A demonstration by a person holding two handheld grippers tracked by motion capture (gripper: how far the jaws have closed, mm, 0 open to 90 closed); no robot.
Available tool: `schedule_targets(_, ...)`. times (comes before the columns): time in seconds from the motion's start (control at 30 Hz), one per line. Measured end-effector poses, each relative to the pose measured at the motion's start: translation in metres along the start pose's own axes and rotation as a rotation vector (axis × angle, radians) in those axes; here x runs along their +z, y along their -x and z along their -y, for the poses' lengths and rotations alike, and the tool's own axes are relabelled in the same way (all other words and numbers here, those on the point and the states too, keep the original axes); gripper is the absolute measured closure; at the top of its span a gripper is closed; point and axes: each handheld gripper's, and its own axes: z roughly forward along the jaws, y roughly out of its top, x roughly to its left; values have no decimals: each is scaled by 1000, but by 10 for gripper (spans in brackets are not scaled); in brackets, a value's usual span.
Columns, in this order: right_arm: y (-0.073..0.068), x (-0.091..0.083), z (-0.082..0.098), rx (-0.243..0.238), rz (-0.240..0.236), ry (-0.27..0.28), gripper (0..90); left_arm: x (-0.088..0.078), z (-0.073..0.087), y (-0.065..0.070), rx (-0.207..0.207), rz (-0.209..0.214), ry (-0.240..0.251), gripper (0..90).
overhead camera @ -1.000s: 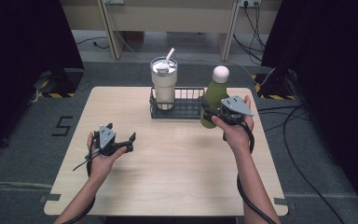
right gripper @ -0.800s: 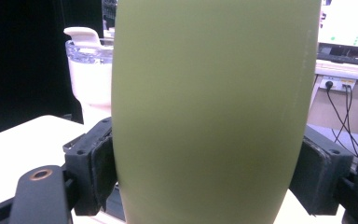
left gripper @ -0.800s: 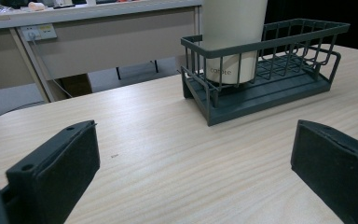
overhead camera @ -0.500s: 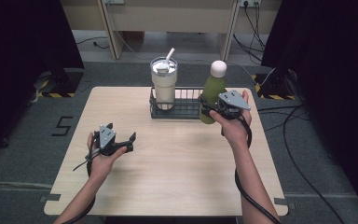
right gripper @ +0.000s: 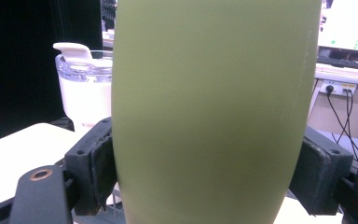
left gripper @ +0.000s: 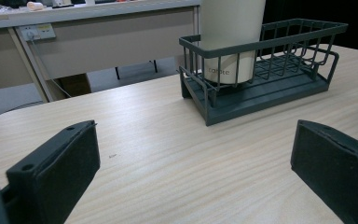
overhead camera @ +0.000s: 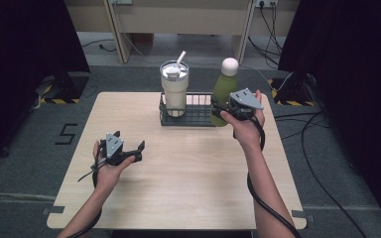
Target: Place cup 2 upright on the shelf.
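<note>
Pale wooden table (overhead camera: pixel 188 188) carries a green bottle (overhead camera: pixel 224 91), upright at the right end of a dark wire basket (overhead camera: pixel 188 118), clamped by the right gripper (overhead camera: pixel 224 113). Beside it stands a white tumbler (overhead camera: pixel 174 89). Nearer, the left gripper (overhead camera: pixel 138 150) gapes wide, empty.

Grey carpet floor (overhead camera: pixel 25 129), beige desk (overhead camera: pixel 178 12), dark curtains (overhead camera: pixel 25 39).

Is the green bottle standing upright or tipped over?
Upright: the green bottle stands with its white cap on top, gripped at both sides by the right gripper.
</note>
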Motion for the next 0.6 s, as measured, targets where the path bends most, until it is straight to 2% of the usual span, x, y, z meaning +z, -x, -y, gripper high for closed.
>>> schedule_targets(0.6,-1,18,-13,-7,8,0,211,0,0,0,-6,1,3,5)
